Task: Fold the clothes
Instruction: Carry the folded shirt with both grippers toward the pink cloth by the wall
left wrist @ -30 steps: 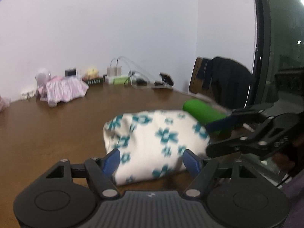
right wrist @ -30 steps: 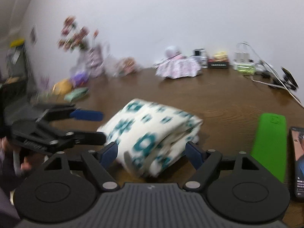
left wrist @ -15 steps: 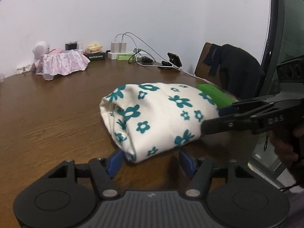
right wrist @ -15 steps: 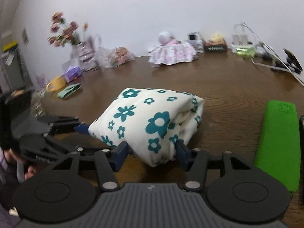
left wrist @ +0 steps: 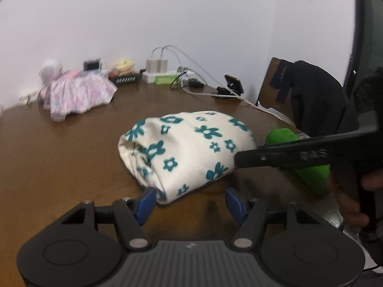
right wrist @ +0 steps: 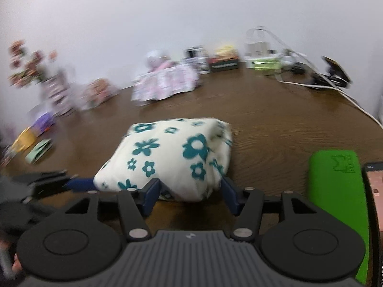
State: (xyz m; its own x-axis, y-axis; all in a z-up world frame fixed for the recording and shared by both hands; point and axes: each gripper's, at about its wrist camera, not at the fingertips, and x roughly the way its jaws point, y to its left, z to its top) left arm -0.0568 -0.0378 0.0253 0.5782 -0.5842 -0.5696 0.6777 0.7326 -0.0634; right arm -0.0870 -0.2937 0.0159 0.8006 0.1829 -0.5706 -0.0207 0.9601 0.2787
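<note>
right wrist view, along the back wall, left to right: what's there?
Flowers in a vase → pink frilly cloth → black box → white chargers with cables → phone on a stand.

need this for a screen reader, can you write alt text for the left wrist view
A folded cream garment with teal flowers lies on a brown wooden table, just ahead of the open left gripper. The right gripper reaches in from the right, in front of a green pad; chargers and cables sit by the white wall.
</note>
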